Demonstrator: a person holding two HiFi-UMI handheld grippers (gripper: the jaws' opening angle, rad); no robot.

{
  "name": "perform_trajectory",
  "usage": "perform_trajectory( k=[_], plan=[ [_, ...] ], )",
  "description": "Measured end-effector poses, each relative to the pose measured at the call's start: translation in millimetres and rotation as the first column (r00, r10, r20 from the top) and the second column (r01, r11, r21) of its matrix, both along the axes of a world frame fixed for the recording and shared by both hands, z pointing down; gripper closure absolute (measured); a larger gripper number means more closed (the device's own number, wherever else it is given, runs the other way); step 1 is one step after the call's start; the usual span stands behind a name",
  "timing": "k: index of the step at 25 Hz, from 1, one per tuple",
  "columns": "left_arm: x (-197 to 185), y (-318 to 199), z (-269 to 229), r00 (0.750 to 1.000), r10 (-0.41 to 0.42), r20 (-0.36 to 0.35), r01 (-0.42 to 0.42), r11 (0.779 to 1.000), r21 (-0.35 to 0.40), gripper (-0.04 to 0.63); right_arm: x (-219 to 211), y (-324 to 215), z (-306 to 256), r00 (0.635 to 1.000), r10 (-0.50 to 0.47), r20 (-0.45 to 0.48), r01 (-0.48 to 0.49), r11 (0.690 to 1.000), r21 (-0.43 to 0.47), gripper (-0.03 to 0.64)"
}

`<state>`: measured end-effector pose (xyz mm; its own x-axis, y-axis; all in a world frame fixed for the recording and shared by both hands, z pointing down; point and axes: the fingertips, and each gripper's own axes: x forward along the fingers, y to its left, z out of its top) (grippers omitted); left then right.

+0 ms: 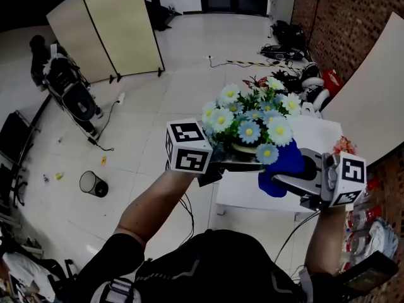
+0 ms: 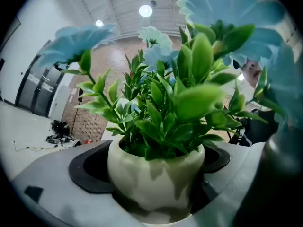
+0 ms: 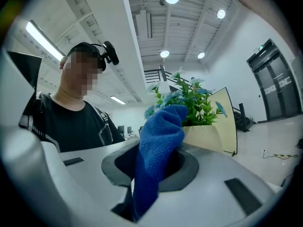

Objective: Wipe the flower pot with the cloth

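Note:
A cream flower pot (image 2: 154, 174) with green leaves and pale blue daisies (image 1: 249, 122) is held up in the air, my left gripper (image 1: 218, 160) shut on its body. In the left gripper view the pot fills the space between the jaws. A blue cloth (image 3: 158, 150) sticks up from my right gripper (image 1: 297, 175), which is shut on it. In the head view the cloth (image 1: 284, 166) presses against the pot's right side, under the flowers. The pot (image 3: 203, 138) shows just behind the cloth in the right gripper view.
A white table (image 1: 252, 191) lies below the pot, with a red-patterned item (image 1: 344, 145) at its right edge. A black waste bin (image 1: 93, 184) and cables lie on the tiled floor at left. Folding screens (image 1: 107, 27) stand far back. Clutter lines the brick wall.

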<state>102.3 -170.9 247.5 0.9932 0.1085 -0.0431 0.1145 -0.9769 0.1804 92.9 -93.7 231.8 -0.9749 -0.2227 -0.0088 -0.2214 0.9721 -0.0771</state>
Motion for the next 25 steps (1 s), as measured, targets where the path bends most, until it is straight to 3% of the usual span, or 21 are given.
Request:
perform_trajectory(
  k=[6,14,20,25],
  plan=[
    [-2,-6,2,0.999,-0.046,0.0,0.046,0.999,0.013,0.049,17,-3,-2,0.993,0.065,0.097,-0.063,0.998,-0.025,0.54],
    [-27,-21,-1,0.995,-0.103,-0.005,0.104,0.994,0.031,0.049,55,-2,-23,0.953,0.185,0.241,-0.195,0.981,0.016,0.54],
    [-22,-8,13,0.994,-0.107,-0.006,0.107,0.993,0.057,0.049,63,6,-9,0.942,0.251,0.223,-0.261,0.965,0.017,0.54],
    [-59,2,20,0.994,-0.105,0.003,0.104,0.991,0.089,0.049,31,17,-16,0.927,0.305,0.218,-0.322,0.946,0.045,0.54]
  ],
)
